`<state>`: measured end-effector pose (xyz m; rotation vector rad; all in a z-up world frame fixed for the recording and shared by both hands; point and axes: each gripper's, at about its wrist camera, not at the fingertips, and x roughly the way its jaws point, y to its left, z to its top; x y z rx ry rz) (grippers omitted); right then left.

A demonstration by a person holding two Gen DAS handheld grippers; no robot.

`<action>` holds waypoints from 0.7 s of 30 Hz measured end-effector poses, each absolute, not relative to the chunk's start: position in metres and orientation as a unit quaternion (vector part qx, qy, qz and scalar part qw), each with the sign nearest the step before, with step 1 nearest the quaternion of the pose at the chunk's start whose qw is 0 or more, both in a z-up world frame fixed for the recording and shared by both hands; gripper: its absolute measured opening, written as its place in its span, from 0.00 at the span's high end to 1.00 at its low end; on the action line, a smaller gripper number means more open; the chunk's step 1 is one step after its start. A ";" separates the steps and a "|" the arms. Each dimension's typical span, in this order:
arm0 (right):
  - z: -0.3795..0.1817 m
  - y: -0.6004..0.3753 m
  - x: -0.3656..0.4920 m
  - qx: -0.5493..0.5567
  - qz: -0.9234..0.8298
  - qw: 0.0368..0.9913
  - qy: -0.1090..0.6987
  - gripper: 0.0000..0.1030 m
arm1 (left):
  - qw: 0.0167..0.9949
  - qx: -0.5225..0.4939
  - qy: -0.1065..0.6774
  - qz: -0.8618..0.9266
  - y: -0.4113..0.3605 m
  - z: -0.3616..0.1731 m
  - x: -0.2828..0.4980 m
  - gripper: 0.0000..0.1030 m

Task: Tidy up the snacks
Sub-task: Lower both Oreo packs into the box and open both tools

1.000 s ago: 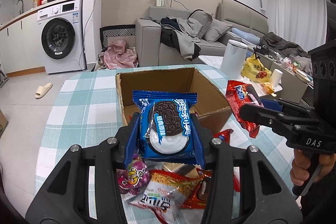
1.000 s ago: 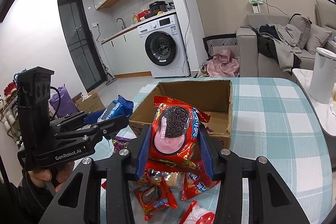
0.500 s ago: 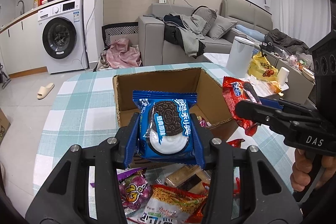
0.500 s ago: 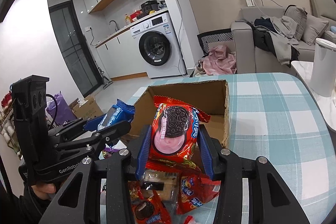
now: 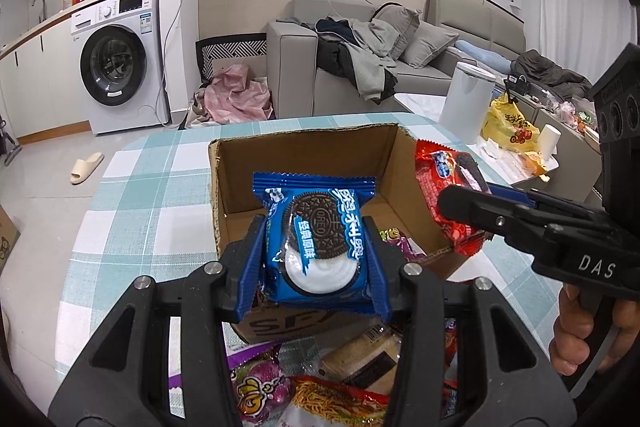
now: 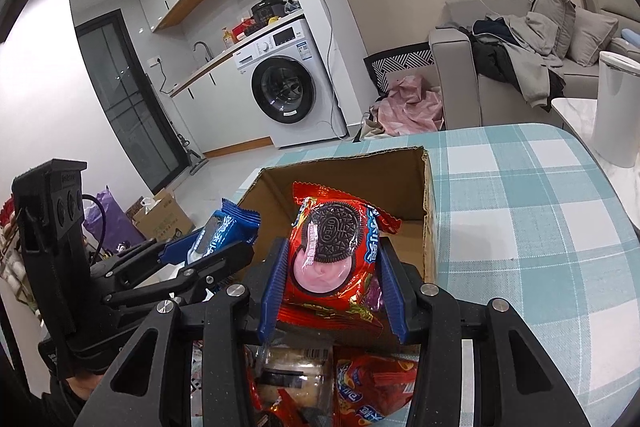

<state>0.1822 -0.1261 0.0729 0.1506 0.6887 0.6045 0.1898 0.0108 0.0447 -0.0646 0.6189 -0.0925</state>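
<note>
- Snack pile [image 5: 320,387] at frame bottom: mostly hidden behind gripper bodies, cut off by the edge; labels unreadable.
- L gripper [image 5: 316,259] clenched on blue Oreo pack [image 5: 316,239], held upright over near wall of cardboard box [image 5: 304,155].
- R gripper [image 6: 332,275] clenched on red Oreo pack [image 6: 336,251], also above box's near wall.
- Box floor largely blocked by the packs; a purple wrapper [image 5: 394,239] shows inside, L view only.
- R view shows plaid tablecloth [image 6: 532,211] to the box's right.
</note>
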 end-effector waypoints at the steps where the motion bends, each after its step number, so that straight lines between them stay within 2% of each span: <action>1: 0.072 -0.125 0.184 0.072 0.291 0.894 0.333 0.57 | 0.951 -0.032 0.305 -0.046 0.011 0.044 0.192 0.59; 21: 0.061 -0.116 0.205 0.070 0.284 0.891 0.348 0.57 | 0.947 -0.031 0.317 -0.051 0.008 0.027 0.219 0.59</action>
